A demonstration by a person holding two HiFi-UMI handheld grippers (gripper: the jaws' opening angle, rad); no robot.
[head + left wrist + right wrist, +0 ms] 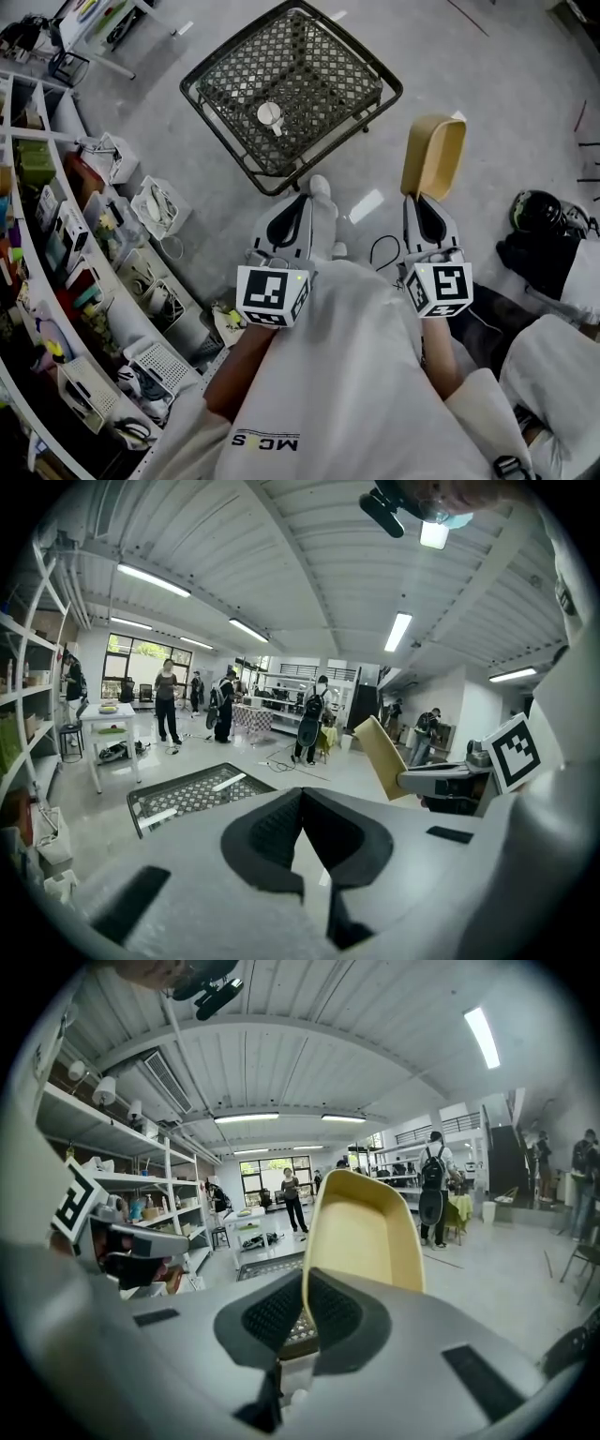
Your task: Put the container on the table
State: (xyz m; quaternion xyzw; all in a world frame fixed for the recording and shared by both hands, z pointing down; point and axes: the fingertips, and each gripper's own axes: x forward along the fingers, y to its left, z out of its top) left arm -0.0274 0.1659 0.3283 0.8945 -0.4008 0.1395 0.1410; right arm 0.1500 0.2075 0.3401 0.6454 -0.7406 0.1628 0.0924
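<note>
Container point(367, 1227) clamped by its rim in right tool point(307, 1281); left tool point(302, 803) closed, empty.

Container point(433, 155) matt plastic; table point(323, 67) metal mesh.

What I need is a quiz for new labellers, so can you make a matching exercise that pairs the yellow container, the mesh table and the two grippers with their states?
Things:
1. yellow container
2. mesh table
3. left gripper
4. right gripper

States:
A. shut, with nothing in it
B. bears a small white object
C. shut on a rim
D. held in the air, tipped on edge

Pairs: 1-D, 2-B, 3-A, 4-C
</note>
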